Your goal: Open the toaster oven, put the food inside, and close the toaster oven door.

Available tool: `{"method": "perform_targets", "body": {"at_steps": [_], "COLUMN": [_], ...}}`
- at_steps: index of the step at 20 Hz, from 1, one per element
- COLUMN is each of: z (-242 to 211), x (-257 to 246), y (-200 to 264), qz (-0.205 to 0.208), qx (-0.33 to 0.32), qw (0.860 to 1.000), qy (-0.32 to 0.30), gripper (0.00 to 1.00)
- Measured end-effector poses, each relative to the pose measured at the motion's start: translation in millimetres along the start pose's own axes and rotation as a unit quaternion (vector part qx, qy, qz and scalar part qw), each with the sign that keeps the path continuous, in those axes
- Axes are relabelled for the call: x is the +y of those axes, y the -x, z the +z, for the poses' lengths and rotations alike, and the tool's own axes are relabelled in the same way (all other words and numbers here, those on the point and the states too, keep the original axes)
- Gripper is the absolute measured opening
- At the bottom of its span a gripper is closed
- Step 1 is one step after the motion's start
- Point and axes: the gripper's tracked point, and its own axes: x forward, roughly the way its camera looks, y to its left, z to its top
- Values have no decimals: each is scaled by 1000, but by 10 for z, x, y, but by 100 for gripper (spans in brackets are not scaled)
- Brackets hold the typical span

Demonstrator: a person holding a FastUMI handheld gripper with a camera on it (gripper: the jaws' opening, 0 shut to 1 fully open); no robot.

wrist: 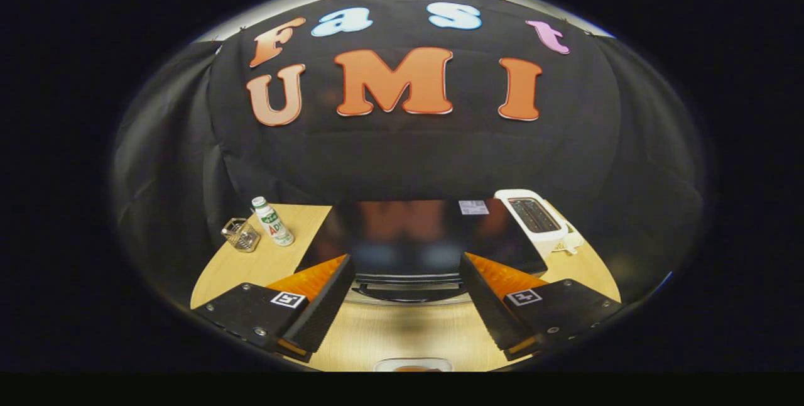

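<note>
Two fingers of my gripper (407,305) stand wide apart with nothing between them, held above the wooden table (389,330). Just under and behind the fingertips, a pale dish (412,365) with something orange in it peeks up from the table's near edge; I cannot tell what the food is. Just ahead of the fingers sits the toaster oven (408,236), its dark glossy top facing me and its door handle (408,279) between the fingertips. Beyond my left finger stand a clear glass (240,234) and a small white bottle (272,222). Beyond my right finger, beside the oven, is a white slot toaster (536,217).
</note>
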Motion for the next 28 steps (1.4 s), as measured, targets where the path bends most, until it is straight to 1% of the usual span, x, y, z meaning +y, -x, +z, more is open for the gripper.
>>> {"method": "perform_targets", "body": {"at_steps": [7,11,13,16,18,20,22,28], "z": [-299,-405,-383,-404,-449,-462,-493,-688], "x": [0,8,18,46,21,28,19,20], "y": [-329,-408,-415,-385,-380,-310,-247,-23], "qz": [-4,-4,-4,0,-7,-10,-9,-7], "qx": [40,56,51,54,49,46,46,46], "qw": [999,998,998,998,998,999,999,999], "qy": [14,17,24,19,30,24,4,5], "gripper": [100,100,100,100,100,100,100,100]}}
